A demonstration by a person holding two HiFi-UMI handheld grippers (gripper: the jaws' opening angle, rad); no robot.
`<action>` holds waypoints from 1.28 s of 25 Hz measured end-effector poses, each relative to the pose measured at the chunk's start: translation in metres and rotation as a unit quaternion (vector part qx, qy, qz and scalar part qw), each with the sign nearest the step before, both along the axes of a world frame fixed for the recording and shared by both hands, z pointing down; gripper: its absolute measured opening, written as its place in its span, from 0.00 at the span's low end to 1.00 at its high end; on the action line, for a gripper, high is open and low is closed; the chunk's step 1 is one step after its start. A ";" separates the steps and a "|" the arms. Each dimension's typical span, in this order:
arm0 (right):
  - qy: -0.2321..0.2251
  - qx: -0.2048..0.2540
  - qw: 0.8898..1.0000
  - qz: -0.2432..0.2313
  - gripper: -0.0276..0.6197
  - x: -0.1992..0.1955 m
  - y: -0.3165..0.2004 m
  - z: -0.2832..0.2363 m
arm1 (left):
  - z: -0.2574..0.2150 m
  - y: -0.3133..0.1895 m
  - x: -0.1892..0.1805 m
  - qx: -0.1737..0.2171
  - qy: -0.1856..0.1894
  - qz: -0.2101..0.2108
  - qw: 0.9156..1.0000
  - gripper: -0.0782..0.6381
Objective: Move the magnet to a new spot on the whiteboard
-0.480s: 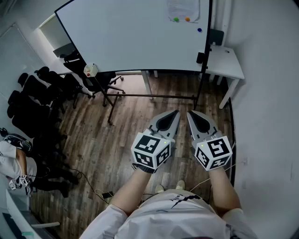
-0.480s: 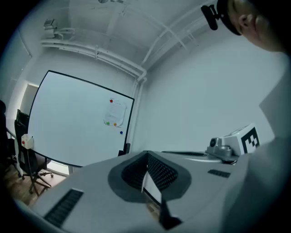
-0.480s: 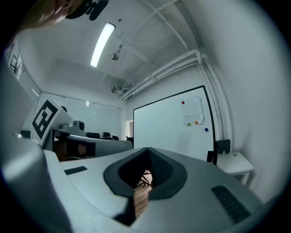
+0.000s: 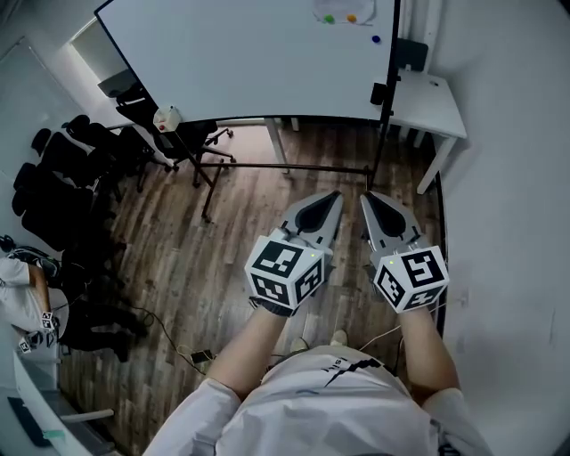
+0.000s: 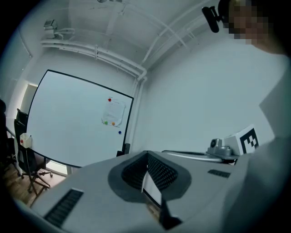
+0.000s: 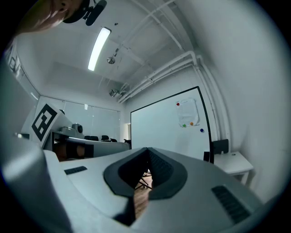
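Observation:
The whiteboard point(image 4: 240, 58) stands on a frame across the room. A sheet of paper point(image 4: 343, 7) hangs near its top right corner with a green magnet point(image 4: 329, 18) and an orange magnet point(image 4: 351, 18) on its lower edge. A blue magnet point(image 4: 376, 39) sits alone just below. In the left gripper view I also see a red magnet point(image 5: 109, 100) above the sheet. My left gripper point(image 4: 334, 196) and right gripper point(image 4: 365, 198) are held side by side over the wooden floor, far short of the board, both shut and empty.
A white desk point(image 4: 427, 96) stands right of the board against the wall. Office chairs point(image 4: 165, 134) and a row of black chairs point(image 4: 58, 174) fill the left side. The board's floor bar point(image 4: 294, 166) crosses ahead. A person point(image 4: 22, 298) is at lower left.
The whiteboard sits slightly higher and further left in the head view. Both grippers keep the same pose, side by side and shut.

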State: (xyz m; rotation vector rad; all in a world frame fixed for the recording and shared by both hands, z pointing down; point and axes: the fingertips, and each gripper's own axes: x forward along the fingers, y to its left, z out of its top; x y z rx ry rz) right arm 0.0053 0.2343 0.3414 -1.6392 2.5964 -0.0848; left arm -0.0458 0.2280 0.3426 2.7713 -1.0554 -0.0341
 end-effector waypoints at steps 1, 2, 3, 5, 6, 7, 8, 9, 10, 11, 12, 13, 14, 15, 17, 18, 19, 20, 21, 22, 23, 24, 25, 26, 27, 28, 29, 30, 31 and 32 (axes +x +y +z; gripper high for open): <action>-0.001 0.001 1.000 0.000 0.06 0.005 -0.002 -0.001 | -0.001 -0.002 0.003 0.001 0.001 -0.001 1.000 0.12; -0.002 0.004 1.000 0.001 0.06 0.011 -0.003 -0.003 | -0.003 -0.005 0.007 0.002 0.002 -0.002 1.000 0.12; -0.004 0.007 1.000 0.002 0.06 0.016 -0.005 -0.004 | -0.004 -0.007 0.010 0.004 0.003 -0.004 1.000 0.12; -0.006 0.011 1.000 0.001 0.06 0.024 -0.006 -0.005 | -0.004 -0.010 0.016 0.004 0.003 -0.008 1.000 0.12; -0.005 0.011 1.000 -0.001 0.06 0.027 -0.006 -0.004 | -0.003 -0.011 0.019 0.003 0.002 -0.010 1.000 0.12; -0.004 0.010 1.000 -0.002 0.06 0.030 -0.007 -0.003 | -0.001 -0.011 0.022 0.002 0.001 -0.011 1.000 0.12; -0.004 0.010 1.000 -0.004 0.06 0.033 -0.007 -0.001 | 0.001 -0.011 0.026 0.001 0.000 -0.012 1.000 0.12; -0.004 0.010 1.000 -0.003 0.06 0.037 -0.008 -0.001 | 0.002 -0.012 0.031 0.001 -0.003 -0.011 1.000 0.12; -0.005 0.010 1.000 -0.002 0.06 0.040 -0.009 -0.001 | 0.003 -0.013 0.035 0.001 -0.005 -0.009 1.000 0.12; -0.006 0.011 1.000 -0.001 0.06 0.043 -0.010 0.000 | 0.003 -0.014 0.039 0.001 -0.007 -0.006 1.000 0.12; -0.006 0.011 1.000 0.000 0.06 0.045 -0.011 0.000 | 0.003 -0.016 0.042 0.001 -0.008 -0.004 1.000 0.12; -0.006 0.010 1.000 0.001 0.06 0.046 -0.013 0.001 | 0.003 -0.019 0.043 0.001 -0.008 -0.003 1.000 0.12; -0.005 0.009 1.000 0.002 0.06 0.047 -0.016 0.002 | 0.003 -0.022 0.045 0.001 -0.007 -0.002 1.000 0.12; -0.004 0.008 1.000 0.003 0.06 0.048 -0.019 0.003 | 0.003 -0.025 0.046 0.002 -0.007 -0.002 1.000 0.12; -0.002 0.006 1.000 0.004 0.06 0.049 -0.028 0.005 | 0.005 -0.033 0.047 0.006 -0.010 -0.004 1.000 0.12; -0.001 0.005 1.000 0.004 0.06 0.048 -0.032 0.006 | 0.006 -0.037 0.047 0.008 -0.011 -0.004 1.000 0.12; 0.001 0.005 1.000 0.004 0.06 0.047 -0.037 0.007 | 0.007 -0.042 0.048 0.008 -0.011 -0.003 1.000 0.12; 0.003 0.005 1.000 0.005 0.06 0.045 -0.042 0.008 | 0.008 -0.047 0.048 0.007 -0.009 -0.001 1.000 0.12; 0.005 0.005 1.000 0.007 0.06 0.044 -0.047 0.008 | 0.009 -0.053 0.048 0.006 -0.007 0.002 1.000 0.12; 0.007 0.006 1.000 0.009 0.06 0.043 -0.054 0.008 | 0.009 -0.060 0.048 0.005 -0.005 0.005 1.000 0.12; 0.009 0.006 1.000 0.010 0.06 0.041 -0.061 0.008 | 0.008 -0.067 0.048 0.005 -0.003 0.008 1.000 0.12; 0.012 0.006 1.000 0.011 0.06 0.040 -0.068 0.007 | 0.008 -0.075 0.047 0.006 -0.001 0.010 1.000 0.12; 0.015 0.007 1.000 0.013 0.06 0.039 -0.077 0.007 | 0.006 -0.085 0.047 0.007 0.001 0.011 1.000 0.12; 0.018 0.008 1.000 0.015 0.06 0.038 -0.086 0.006 | 0.005 -0.095 0.046 0.009 0.004 0.011 1.000 0.12; 0.021 0.009 1.000 0.017 0.06 0.038 -0.096 0.005 | 0.003 -0.105 0.046 0.012 0.006 0.012 1.000 0.12; 0.023 0.010 0.999 0.020 0.06 0.037 -0.106 0.004 | 0.002 -0.115 0.045 0.015 0.007 0.013 1.000 0.12; 0.025 0.010 0.999 0.023 0.06 0.035 -0.117 0.003 | 0.001 -0.126 0.044 0.018 0.008 0.015 1.000 0.12; 0.026 0.011 0.999 0.026 0.06 0.033 -0.128 0.003 | 0.000 -0.137 0.042 0.020 0.009 0.018 1.000 0.12; 0.027 0.011 0.999 0.028 0.06 0.029 -0.140 0.002 | -0.001 -0.149 0.039 0.020 0.010 0.021 1.000 0.12; 0.029 0.011 0.999 0.031 0.06 0.026 -0.152 0.001 | -0.001 -0.161 0.036 0.019 0.011 0.024 0.999 0.12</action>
